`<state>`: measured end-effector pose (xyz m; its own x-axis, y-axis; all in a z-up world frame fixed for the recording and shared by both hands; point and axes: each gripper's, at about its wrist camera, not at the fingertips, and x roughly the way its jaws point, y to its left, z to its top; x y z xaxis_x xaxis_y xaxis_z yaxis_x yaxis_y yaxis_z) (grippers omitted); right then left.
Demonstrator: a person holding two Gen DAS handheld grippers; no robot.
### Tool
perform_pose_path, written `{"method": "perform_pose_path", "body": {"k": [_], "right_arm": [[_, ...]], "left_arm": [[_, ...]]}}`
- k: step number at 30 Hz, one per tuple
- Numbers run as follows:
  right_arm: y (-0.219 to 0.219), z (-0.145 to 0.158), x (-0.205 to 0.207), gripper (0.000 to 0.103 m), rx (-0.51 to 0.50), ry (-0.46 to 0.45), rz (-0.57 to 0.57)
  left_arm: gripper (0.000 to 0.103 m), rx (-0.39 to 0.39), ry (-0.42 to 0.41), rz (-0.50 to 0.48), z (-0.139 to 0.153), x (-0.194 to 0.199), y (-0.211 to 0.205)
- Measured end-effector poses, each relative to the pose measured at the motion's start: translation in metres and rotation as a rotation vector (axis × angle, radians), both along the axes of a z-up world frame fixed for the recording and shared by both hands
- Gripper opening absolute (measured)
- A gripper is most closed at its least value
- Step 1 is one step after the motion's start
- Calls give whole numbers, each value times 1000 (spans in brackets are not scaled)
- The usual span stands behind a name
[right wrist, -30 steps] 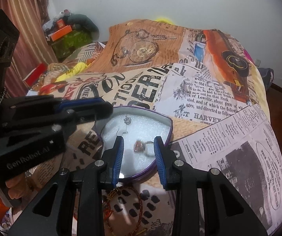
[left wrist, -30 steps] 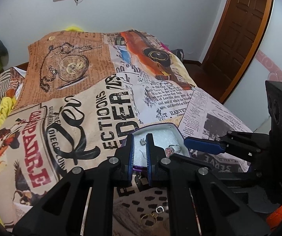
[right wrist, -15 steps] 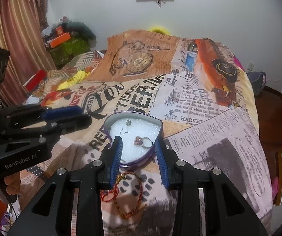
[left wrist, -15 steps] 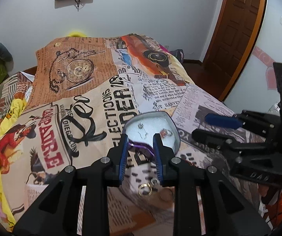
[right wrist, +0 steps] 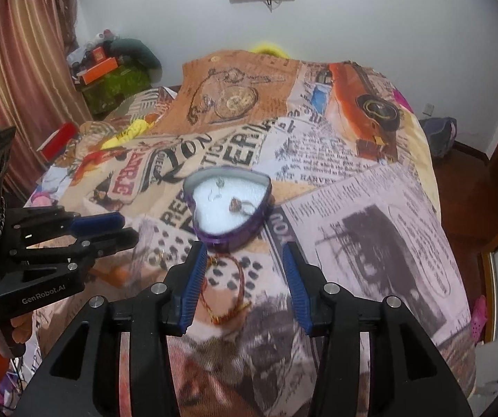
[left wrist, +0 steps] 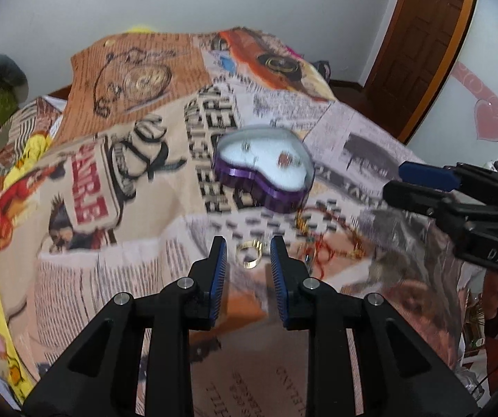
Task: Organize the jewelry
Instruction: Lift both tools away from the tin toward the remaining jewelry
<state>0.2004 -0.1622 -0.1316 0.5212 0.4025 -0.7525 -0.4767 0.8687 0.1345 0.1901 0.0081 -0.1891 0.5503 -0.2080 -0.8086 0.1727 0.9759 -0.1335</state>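
Note:
A purple heart-shaped box (left wrist: 266, 187) with white foam lining lies open on the bed; it also shows in the right wrist view (right wrist: 230, 232). A ring with a reddish stone (right wrist: 238, 205) and a small earring (right wrist: 220, 183) lie inside. A gold ring (left wrist: 248, 254) lies on the bedspread in line with my open, empty left gripper (left wrist: 248, 253). A red cord bracelet (right wrist: 230, 286) lies near the box, between the fingers of my open, empty right gripper (right wrist: 245, 271). The left gripper shows in the right wrist view (right wrist: 106, 229), the right gripper in the left wrist view (left wrist: 419, 180).
The bed is covered by a newspaper-print bedspread (right wrist: 353, 180). Clutter and boxes (right wrist: 106, 69) sit at the far left beside a curtain (right wrist: 13, 69). A wooden door (left wrist: 419, 41) stands at the right. The bed's right edge drops to the floor (right wrist: 467, 160).
Both grippers have pulled back from the box and away from the bed surface. Both have opened wider. The gold ring and the red bracelet have come into view near the box.

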Motion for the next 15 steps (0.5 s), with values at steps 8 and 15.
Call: {"method": "perform_pose_path", "body": {"k": [8,15], "right_arm": [[-10,-22,-12,42,-15,69,-7],[-7,-40,-18,44,-31,121,13]], "left_arm": [[25,3,48,-5,-20,-16,-5],[25,0,48,-39,-24,-12,-14]]}}
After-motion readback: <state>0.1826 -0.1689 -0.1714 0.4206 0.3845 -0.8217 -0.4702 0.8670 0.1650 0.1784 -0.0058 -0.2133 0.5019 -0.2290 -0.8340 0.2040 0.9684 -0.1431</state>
